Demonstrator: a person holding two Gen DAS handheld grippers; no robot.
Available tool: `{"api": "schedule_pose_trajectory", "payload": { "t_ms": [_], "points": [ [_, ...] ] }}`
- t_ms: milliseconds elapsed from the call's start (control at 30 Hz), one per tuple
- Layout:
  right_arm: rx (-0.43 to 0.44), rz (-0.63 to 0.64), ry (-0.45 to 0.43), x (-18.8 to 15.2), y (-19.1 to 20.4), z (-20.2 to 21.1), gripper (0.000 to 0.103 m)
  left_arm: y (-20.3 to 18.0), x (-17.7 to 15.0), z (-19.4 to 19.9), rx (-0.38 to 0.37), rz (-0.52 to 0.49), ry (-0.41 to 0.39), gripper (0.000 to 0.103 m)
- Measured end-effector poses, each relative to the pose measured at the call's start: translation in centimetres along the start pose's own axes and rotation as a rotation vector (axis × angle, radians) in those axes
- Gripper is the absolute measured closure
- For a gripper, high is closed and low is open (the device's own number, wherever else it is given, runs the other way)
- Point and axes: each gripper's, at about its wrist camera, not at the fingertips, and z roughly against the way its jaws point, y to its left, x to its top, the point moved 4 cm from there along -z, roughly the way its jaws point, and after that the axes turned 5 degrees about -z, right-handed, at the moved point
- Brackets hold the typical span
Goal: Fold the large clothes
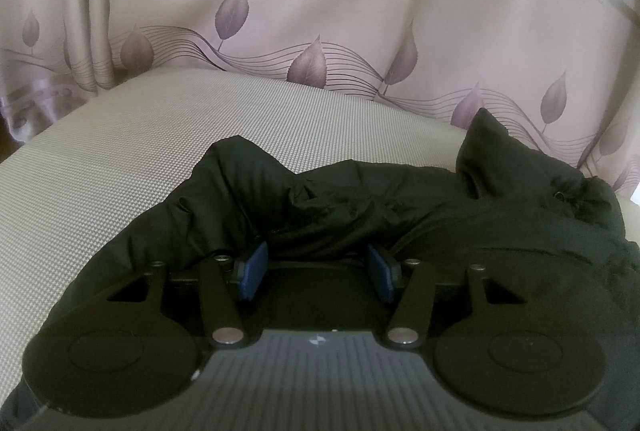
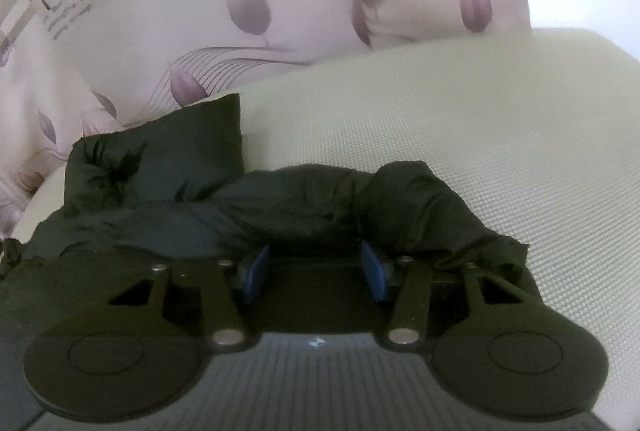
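Note:
A black padded jacket (image 1: 360, 199) lies bunched on a pale woven surface (image 1: 140, 151). In the left wrist view my left gripper (image 1: 318, 269) is open, its blue pads (image 1: 252, 271) wide apart, with the jacket's edge lying right in front of and partly over the fingertips. In the right wrist view the same jacket (image 2: 320, 199) lies across the front of my right gripper (image 2: 316, 267), which is also open with blue pads (image 2: 374, 271) spread. A stiff corner of the jacket (image 2: 192, 135) stands up at the left. I cannot tell whether fabric sits between either pair of pads.
A pink curtain (image 1: 320, 11) printed with purple leaves and text hangs behind the surface, also seen in the right wrist view (image 2: 200, 11). The pale woven surface (image 2: 480, 131) stretches away to the right of the jacket, and to the left in the left view.

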Motion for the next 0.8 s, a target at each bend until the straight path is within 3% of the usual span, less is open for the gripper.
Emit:
{"api": "schedule_pose_trajectory", "payload": {
  "t_ms": [67,133,167,300,433,567,733,800],
  "points": [
    [-0.044,0.01,0.007,0.5,0.8,1.0,0.053,0.0,0.1,0.0,-0.001,-0.001,0.003,0.046],
    [-0.063,0.043,-0.065,0.6,2.6,3.2,0.05,0.0,0.0,0.0,0.004,-0.005,0.001,0.046],
    [-0.031,0.08,-0.096,0.2,4.1,4.4,0.05,0.1,0.1,0.1,0.002,-0.003,-0.001,0.046],
    [0.121,0.296,-0.087,-3.4,12.6,7.0,0.051,0.8,0.6,0.5,-0.027,0.037,0.017,0.046],
    [0.144,0.499,-0.061,-7.1,18.7,5.4,0.052,2.8,1.6,2.4,-0.078,0.12,0.025,0.048],
    [0.098,0.522,-0.008,-9.2,19.2,2.5,0.053,6.7,2.7,6.2,-0.045,0.115,-0.035,0.041],
    [0.092,0.503,0.037,-9.1,19.2,1.6,0.052,13.0,2.6,8.2,0.025,0.105,0.024,0.03],
    [0.092,0.508,0.049,-9.4,19.2,1.6,0.052,14.6,1.8,8.5,-0.006,0.104,0.056,0.029]
  ]
}}
